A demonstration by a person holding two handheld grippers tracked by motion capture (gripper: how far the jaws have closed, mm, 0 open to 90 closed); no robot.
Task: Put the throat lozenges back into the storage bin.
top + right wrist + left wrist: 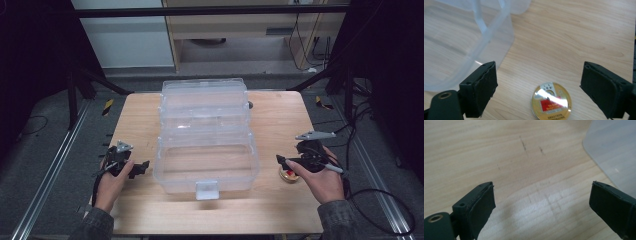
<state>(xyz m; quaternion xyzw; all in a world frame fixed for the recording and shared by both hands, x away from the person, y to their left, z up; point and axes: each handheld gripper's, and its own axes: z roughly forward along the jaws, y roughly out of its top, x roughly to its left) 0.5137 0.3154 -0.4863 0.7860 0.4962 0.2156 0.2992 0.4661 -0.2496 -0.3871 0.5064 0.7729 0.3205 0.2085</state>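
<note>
A clear plastic box [205, 150] with stepped tiers stands open in the middle of the wooden table [280, 115]. A small round gold tin [289, 175] with a red label lies flat on the table to the right of the box. My right gripper [281, 160] hovers just over it, jaws wide apart. In the right gripper view the tin [551, 103] lies between and below the open jaws [539, 67], untouched, with the box wall [466, 37] at the left. My left gripper [142, 167] is low over the table left of the box. Its jaws [542, 185] are open over bare wood, with the box corner [614, 152] at the upper right.
The box has a white latch [207, 189] at its near side. Bare wood lies left, right and in front of the box. Black frame legs and cables stand on the floor around the table, and a cable trails from the right gripper off the right edge.
</note>
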